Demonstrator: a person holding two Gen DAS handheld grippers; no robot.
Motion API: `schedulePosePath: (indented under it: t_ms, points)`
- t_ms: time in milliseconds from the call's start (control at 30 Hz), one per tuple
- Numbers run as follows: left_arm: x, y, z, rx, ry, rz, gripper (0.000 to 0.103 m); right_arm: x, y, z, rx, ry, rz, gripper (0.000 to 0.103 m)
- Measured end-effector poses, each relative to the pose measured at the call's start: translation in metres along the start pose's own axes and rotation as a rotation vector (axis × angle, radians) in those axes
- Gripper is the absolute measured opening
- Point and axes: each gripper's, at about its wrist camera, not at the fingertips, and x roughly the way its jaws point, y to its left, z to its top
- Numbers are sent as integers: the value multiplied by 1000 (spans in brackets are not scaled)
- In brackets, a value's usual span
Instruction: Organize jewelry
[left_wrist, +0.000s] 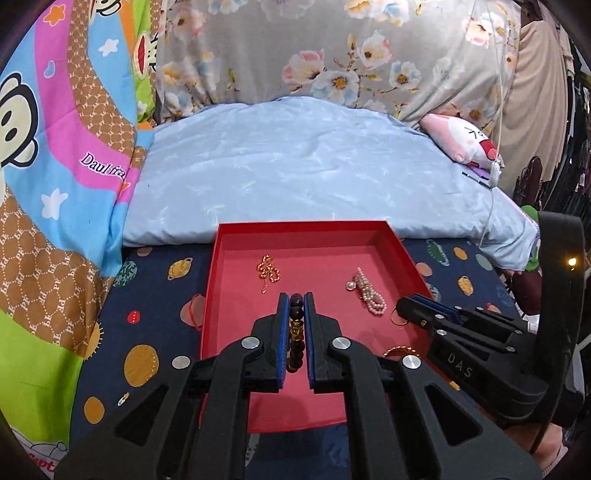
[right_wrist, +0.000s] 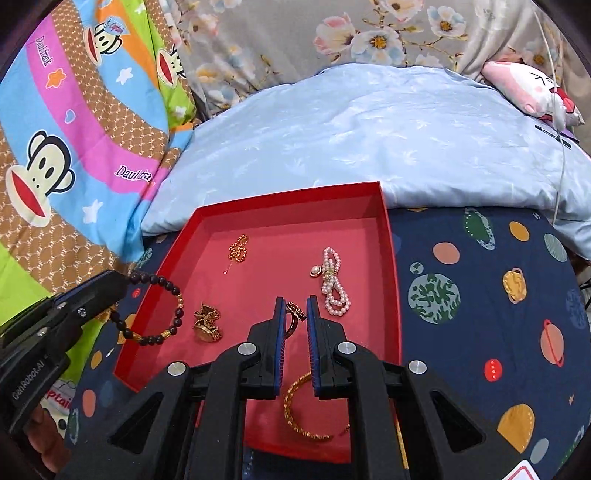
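Note:
A red tray (left_wrist: 306, 229) (right_wrist: 288, 201) lies on a dark planet-print sheet. My left gripper (left_wrist: 295, 299) is shut on a dark bead bracelet (left_wrist: 296, 332) with gold beads; in the right wrist view the left gripper (right_wrist: 122, 280) holds that bracelet (right_wrist: 162, 314) above the tray's left edge. My right gripper (right_wrist: 294, 302) is shut on a ring (right_wrist: 294, 314) with a studded top, over the tray floor; the right gripper also shows in the left wrist view (left_wrist: 404, 304). In the tray lie a gold bead chain (right_wrist: 238, 251), a pearl strand (right_wrist: 334, 284), a gold brooch (right_wrist: 207, 322) and a gold bangle (right_wrist: 299, 410).
A light blue pillow (left_wrist: 295, 166) lies just behind the tray. A colourful monkey-print blanket (left_wrist: 55, 184) rises on the left. A pink plush toy (left_wrist: 465, 140) and a hanging white cord (left_wrist: 495, 162) are at the back right. Floral fabric (left_wrist: 314, 51) forms the background.

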Motion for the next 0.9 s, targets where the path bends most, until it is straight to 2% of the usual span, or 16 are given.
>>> schedulePosePath:
  t_ms: [100,133,167,200,233,267,400,500,667,900]
  points:
    - [5,2,-1,4,-1,9,8,3,5,0,-19,-9,-7,12]
    - [4,3,-2,4,-9,16,13,3,6,0,-25,-16,-15,16]
    - [3,4,-2,1,-18,33,20,1,7,-1,-29,-22,-18,21]
    - [1,5,-2,-5,-26,46,39,-2,7,-1,-25,-29,-19,24]
    - [-1,6,-2,-9,-37,59,51,-6,7,-2,-19,-38,-15,28]
    - [-5,6,-2,-11,-48,78,53,-8,6,-2,-13,-43,-11,30]
    - [-22,7,-9,21,-70,122,62,-33,2,-13,6,-69,13,34]
    - [-38,9,-25,25,-55,125,67,-57,0,-31,-2,-88,8,35]
    - [-57,15,-66,13,-2,115,67,-94,-5,-73,-2,-80,17,36]
    - [-80,22,-130,-46,76,110,69,-124,-10,-151,-28,-11,-82,39]
